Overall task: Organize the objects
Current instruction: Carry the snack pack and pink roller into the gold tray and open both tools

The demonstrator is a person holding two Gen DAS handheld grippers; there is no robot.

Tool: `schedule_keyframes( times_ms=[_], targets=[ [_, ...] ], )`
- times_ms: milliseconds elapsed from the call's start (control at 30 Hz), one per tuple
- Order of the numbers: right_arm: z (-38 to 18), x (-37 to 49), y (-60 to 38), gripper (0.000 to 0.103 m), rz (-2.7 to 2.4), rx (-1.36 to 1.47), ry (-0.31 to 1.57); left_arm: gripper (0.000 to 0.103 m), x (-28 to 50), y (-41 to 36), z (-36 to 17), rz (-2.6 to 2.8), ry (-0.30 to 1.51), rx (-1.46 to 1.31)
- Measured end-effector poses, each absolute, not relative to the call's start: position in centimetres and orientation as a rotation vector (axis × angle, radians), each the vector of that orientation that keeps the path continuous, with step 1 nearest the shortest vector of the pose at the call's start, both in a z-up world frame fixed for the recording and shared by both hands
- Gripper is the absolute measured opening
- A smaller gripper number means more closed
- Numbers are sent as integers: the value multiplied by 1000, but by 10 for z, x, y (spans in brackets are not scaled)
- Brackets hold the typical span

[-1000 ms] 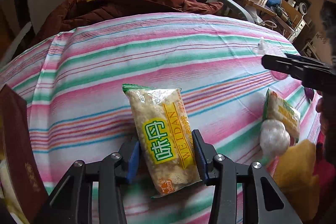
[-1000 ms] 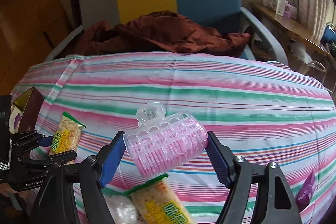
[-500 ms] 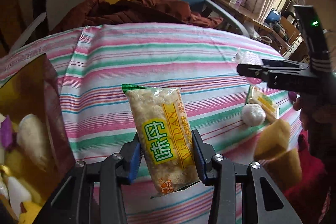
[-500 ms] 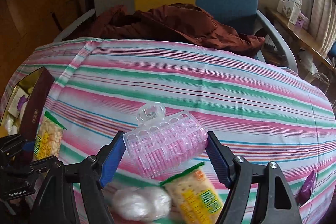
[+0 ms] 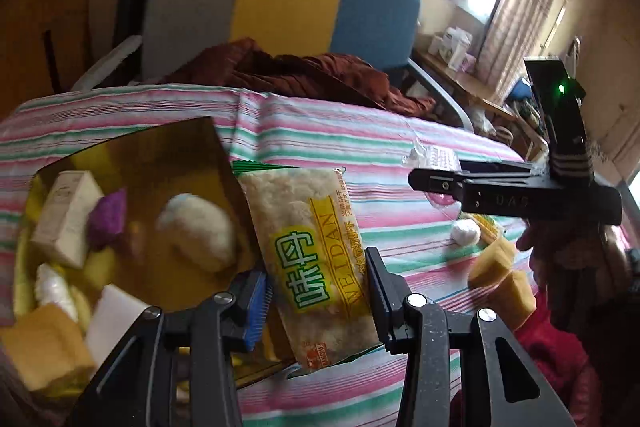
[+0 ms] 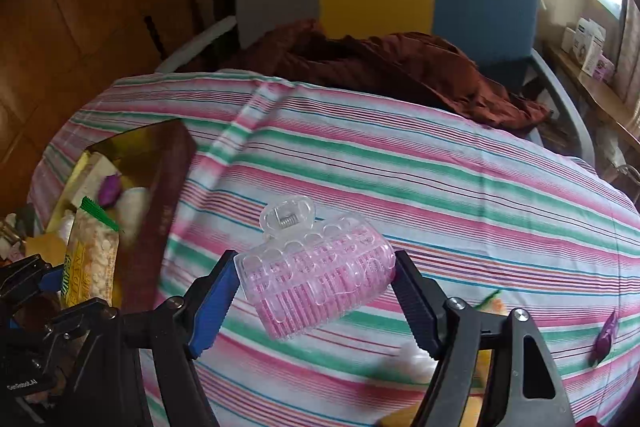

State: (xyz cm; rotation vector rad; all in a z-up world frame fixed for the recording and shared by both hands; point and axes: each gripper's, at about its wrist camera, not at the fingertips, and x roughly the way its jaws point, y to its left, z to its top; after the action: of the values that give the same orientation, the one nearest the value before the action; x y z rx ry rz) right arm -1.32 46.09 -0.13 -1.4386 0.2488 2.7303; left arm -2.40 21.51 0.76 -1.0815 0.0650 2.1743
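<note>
A snack packet (image 5: 316, 259) is being held upright, long axis pointing away, by the left hand-held gripper (image 5: 316, 301), closed on its lower part beside the open box (image 5: 160, 155). A pink hair roller (image 6: 316, 269) is being gripped crosswise by the right hand-held gripper (image 6: 316, 291) above the striped worktop (image 6: 440, 179). Box contents are being blurred.

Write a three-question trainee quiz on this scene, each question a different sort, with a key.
1. True or false: the left gripper is shut on the snack packet.
2. The right gripper holds: A) a sponge B) the pink hair roller C) a garlic bulb.
3. Fill in: the open box lies on a ______ cloth.

Key: 1 true; 2 B; 3 striped.
</note>
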Motion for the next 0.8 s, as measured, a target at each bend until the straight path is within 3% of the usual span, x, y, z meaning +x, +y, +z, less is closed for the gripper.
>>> schedule_keyframes(
  times_ms=[433, 667, 800],
  targets=[
    [0, -94, 326, 77, 2885, -1562, 314, 44, -64, 92, -20, 2364, -142, -1198],
    [5, -157, 293, 79, 2907, -1520, 590, 45, -78, 75, -30, 2389, -169, -1213],
    [5, -159, 284, 82, 2911, -1518, 609, 46, -82, 71, -36, 2386, -186, -1236]
  ],
)
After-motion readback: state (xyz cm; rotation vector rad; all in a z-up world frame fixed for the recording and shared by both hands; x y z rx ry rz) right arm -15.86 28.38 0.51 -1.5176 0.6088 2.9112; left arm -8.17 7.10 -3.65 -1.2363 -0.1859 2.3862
